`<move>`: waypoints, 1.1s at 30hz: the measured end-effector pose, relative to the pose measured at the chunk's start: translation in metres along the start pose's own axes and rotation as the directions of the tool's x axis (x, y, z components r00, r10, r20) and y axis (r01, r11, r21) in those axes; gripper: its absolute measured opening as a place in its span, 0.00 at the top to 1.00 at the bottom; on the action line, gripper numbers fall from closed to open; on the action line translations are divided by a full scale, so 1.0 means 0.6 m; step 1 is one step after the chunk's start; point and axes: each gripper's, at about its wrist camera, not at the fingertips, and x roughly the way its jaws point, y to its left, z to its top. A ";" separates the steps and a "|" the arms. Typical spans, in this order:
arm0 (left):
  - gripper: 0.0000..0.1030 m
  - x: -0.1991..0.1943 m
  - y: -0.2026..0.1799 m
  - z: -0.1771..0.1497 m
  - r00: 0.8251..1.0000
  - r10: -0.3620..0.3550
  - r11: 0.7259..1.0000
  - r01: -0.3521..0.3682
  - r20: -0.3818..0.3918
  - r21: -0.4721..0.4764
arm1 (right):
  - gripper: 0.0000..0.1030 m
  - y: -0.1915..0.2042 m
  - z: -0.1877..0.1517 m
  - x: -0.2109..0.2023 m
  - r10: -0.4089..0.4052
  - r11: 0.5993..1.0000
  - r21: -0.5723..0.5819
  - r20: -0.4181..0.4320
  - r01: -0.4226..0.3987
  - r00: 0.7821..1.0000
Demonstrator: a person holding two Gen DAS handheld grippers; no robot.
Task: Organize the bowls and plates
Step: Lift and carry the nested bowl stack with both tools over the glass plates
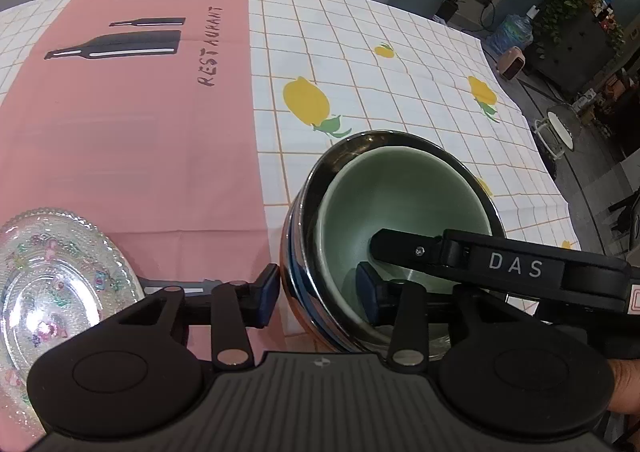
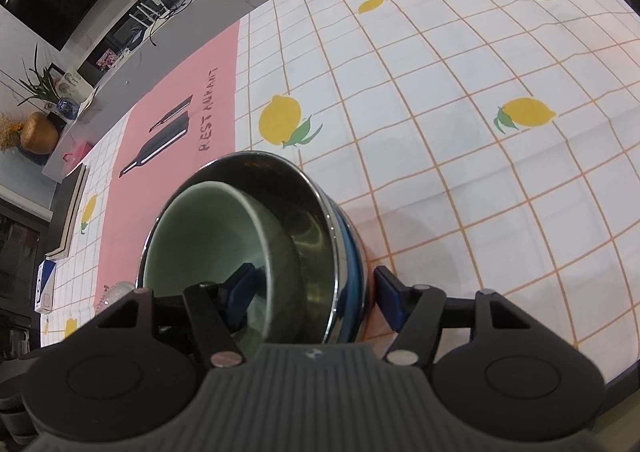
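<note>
While both grippers straddle its rim, a steel bowl (image 1: 304, 236) with a smaller green bowl (image 1: 404, 192) nested inside is catalogued as the item in hand.

Position: the nested pair stands on the bench (image 1: 400, 64), on the lemon-print checked cloth just right of the pink placemat (image 1: 132, 132). A patterned glass plate (image 1: 60, 276) lies at the near left, apart from the bowls.

Left gripper (image 1: 318, 294): jaws part open, one pad outside the steel wall at the near left of the rim, the other inside the green bowl. Both walls lie between the pads; no firm clamping can be confirmed.

Right gripper (image 2: 316, 302): likewise part open, one pad inside the green bowl, the other outside the steel wall on the right. A gap is visible between the outer pad and the wall, so nothing is judged to be held.

Handling, as judged: the steel bowl is stiff, light and slick on its polished wall; the green bowl appears ceramic, heavier and chippable. It sits off-centre toward one side and is loose, so shifting under tilt is likely. A hold across both rims together, kept level, is recommended. The glass plate is judged fragile.
</note>
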 end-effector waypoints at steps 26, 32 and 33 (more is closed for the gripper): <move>0.51 -0.100 0.068 -0.009 0.992 0.077 0.996 -0.072 0.099 -0.047 | 0.52 0.110 -0.023 -0.026 0.074 0.995 -0.073 0.025 -0.072 0.997; 0.51 -0.139 0.118 -0.017 0.987 0.112 0.991 -0.102 0.113 -0.092 | 0.52 0.176 -0.040 -0.011 0.107 0.985 -0.135 -0.003 -0.106 0.994; 0.51 -0.145 0.127 -0.019 0.987 0.117 0.989 -0.106 0.113 -0.100 | 0.52 0.187 -0.043 -0.008 0.112 0.983 -0.145 -0.009 -0.112 0.994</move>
